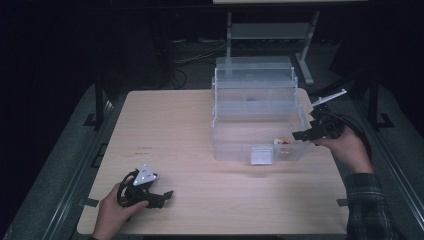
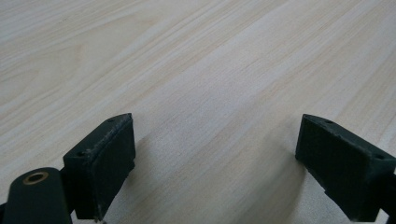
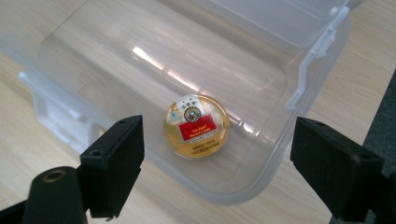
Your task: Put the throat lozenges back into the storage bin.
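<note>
- Left gripper (image 1: 162, 196): near left of the tabletop (image 1: 190, 150), held in the person's left hand (image 1: 112, 212), lying low on the wood. Jaws stand wide apart; in the left gripper view (image 2: 215, 158) there is bare wood grain between them and nothing held.
- Tabletop: pale wood-grain surface with rounded corners; its near and left areas carry just the left gripper.
- Right gripper (image 1: 300, 135): right side of the tabletop, held in the person's right hand (image 1: 347, 147), a plaid sleeve (image 1: 367, 205) behind it. It reaches over the near right corner of the box. Jaws are apart and grip nothing; the right gripper view (image 3: 217, 158) shows the tin lying below and between them, untouched.
- Round gold tin (image 3: 196, 126): flat, with a red label and a small emblem on its lid. It lies on the floor of the box, in the near right corner (image 1: 283, 143).
- Clear plastic storage box (image 1: 235, 145): right of centre on the tabletop, open, with a latch at its near wall.
- Box lid (image 1: 254, 75): raised upright along the far edge.
</note>
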A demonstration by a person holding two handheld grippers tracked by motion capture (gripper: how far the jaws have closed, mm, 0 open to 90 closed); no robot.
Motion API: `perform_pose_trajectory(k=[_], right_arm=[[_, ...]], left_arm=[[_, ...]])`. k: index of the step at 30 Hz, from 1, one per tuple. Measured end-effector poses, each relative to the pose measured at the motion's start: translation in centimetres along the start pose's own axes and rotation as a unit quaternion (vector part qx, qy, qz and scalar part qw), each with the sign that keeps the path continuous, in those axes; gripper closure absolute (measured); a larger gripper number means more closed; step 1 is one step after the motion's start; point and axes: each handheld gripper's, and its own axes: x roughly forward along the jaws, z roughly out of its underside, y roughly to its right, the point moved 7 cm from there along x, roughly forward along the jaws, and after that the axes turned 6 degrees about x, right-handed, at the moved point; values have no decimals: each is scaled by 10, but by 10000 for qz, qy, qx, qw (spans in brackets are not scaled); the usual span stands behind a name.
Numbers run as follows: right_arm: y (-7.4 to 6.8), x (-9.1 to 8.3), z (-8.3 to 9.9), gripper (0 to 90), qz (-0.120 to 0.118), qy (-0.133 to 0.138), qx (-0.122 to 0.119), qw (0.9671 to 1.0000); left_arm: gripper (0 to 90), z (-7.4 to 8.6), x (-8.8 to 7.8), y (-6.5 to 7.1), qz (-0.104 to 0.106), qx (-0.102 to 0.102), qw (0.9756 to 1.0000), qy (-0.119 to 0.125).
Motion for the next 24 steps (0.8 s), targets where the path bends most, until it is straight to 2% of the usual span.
perform_pose_trajectory(k=[12,19,24], right_arm=[[-10,-17,25,132,15,223,-33,9997],[-15,-16,44,120,36,230,-5,9997],[-17,-15,55,120,58,340,6,9994]], left_arm=[[112,0,0,0,-7,11,10000,3],[112,0,0,0,-2,6,10000,1],[112,0,0,0,-1,1,10000,0]])
